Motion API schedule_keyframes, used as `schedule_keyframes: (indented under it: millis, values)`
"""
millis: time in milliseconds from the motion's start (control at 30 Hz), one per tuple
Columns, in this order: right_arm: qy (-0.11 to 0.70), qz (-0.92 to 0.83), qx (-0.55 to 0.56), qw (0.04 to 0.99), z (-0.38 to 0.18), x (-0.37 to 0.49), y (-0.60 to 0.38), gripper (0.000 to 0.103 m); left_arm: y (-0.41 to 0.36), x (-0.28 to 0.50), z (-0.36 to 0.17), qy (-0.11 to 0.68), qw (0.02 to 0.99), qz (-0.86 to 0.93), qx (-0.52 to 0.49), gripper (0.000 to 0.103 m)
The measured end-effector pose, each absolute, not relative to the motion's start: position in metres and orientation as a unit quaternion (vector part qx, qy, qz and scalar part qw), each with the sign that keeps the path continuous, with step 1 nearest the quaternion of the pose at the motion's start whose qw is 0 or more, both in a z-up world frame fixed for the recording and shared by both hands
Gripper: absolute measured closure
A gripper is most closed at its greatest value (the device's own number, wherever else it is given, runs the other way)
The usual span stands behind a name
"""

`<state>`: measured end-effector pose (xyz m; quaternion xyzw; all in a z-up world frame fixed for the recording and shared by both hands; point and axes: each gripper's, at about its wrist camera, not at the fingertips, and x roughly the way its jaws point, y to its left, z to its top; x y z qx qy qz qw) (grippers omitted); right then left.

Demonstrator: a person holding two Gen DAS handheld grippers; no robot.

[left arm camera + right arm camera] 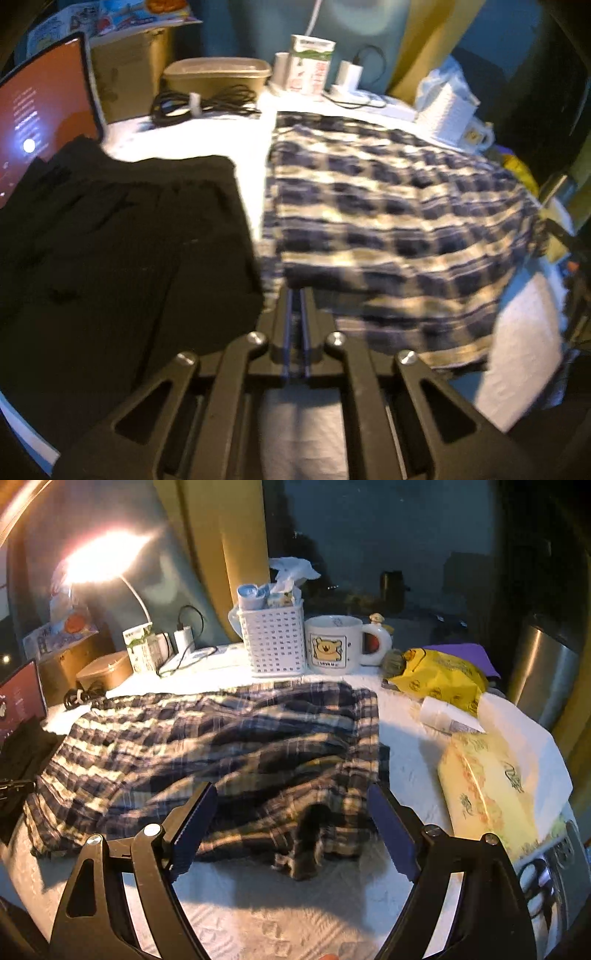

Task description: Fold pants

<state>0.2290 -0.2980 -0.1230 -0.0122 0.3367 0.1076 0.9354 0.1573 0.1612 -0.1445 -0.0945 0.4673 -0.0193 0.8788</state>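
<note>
The left gripper (296, 295) points steeply down at the near edge of the plaid pants (388, 229), its jaws clenched together; whether a fold of cloth is pinched between them cannot be told, since the tips sit right at the hem. To its left a black garment (122, 240) lies in a folded pile, partly covering a lit tablet (40, 110). A strip of bare white cloth (255, 184) separates the black pile from the pants.

The pants lie spread over the middle of the table, rumpled, with their long axis running across the table from left to right in the right wrist view; the right end is doubled over and a dark flap hangs toward the near edge.

The right gripper (291, 812) hovers over that near right corner, tilted down, jaws released and standing wide, with plaid cloth showing between them but not pressed. Bare tablecloth (277, 915) lies open below it. Behind the pants stand a basket (273, 642) and a mug (334, 644); to the right a yellow bag (439, 679) and a tissue pack (487, 790) crowd the edge.
</note>
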Motion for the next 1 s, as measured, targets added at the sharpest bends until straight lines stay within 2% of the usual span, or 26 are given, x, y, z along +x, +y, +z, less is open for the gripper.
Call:
schedule_keyframes:
  millis: [367,833,933,967,1000]
  values:
    - [0.348,0.11,-0.026,0.931,-0.129,0.228,-0.301,0.017,0.137,0.173,-0.159,0.483,0.874,0.003,-0.049,0.096]
    - [0.347,0.118,-0.027,0.93,-0.131,0.226,-0.296,0.017,0.142,0.174,-0.155,0.465,0.881,0.011,-0.088,0.087]
    - [0.348,0.119,-0.03,0.93,-0.131,0.227,-0.293,0.017,0.143,0.172,-0.151,0.461,0.882,0.016,-0.095,0.081]
    - [0.348,0.118,-0.031,0.93,-0.131,0.227,-0.292,0.017,0.144,0.171,-0.15,0.459,0.883,0.018,-0.099,0.076]
    - [0.348,0.119,-0.03,0.93,-0.131,0.227,-0.291,0.017,0.147,0.17,-0.148,0.455,0.884,0.022,-0.103,0.066]
